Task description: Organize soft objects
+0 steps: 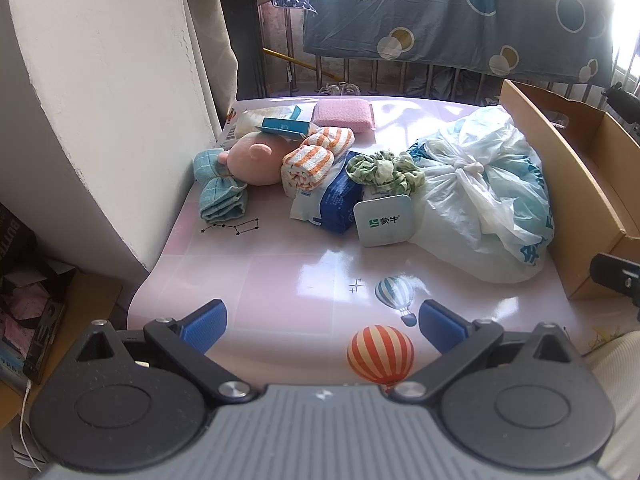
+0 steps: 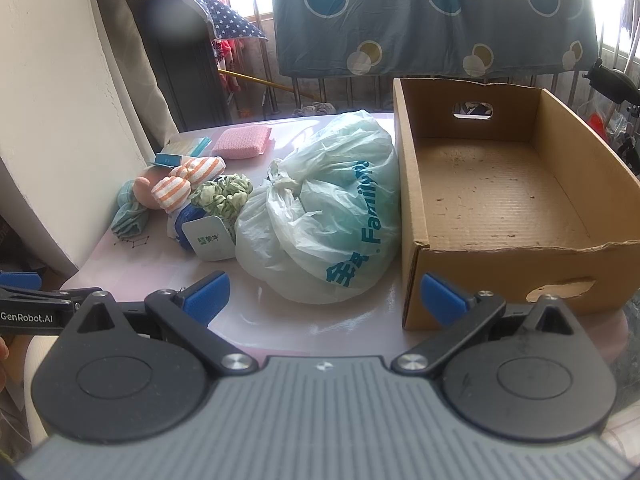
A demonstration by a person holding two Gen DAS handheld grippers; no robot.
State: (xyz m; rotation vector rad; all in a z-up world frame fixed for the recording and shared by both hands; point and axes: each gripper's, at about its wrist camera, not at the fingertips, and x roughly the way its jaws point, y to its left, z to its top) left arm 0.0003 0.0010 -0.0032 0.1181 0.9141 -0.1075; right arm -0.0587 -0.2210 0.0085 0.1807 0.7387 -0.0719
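Both grippers hang low at the near edge of the pink table [image 1: 280,272], each empty with its blue fingers spread wide. The left gripper [image 1: 322,326] sits over the printed balloons at the bottom of its view; the right gripper [image 2: 325,294] points at the gap between the tied plastic bag [image 2: 320,216] and the cardboard box [image 2: 500,208]. The box fills the right half of the right wrist view, open-topped and bare inside but for some crumbs, with the bag touching its left wall. The soft things are heaped in the middle left of the left wrist view: a pink plush toy [image 1: 256,160] lying beside a folded teal checked cloth [image 1: 220,192], two rolled orange-striped towels [image 1: 312,156] leaning on it, and a crumpled green cloth [image 1: 384,172] resting atop a blue tissue pack [image 1: 336,204]. A white tin [image 1: 383,221] stands tilted against the bag just in front of the green cloth. Further back, toward the upper middle, lies a pink sponge pad [image 1: 344,114], with a small teal carton [image 1: 286,127] perched behind the plush.
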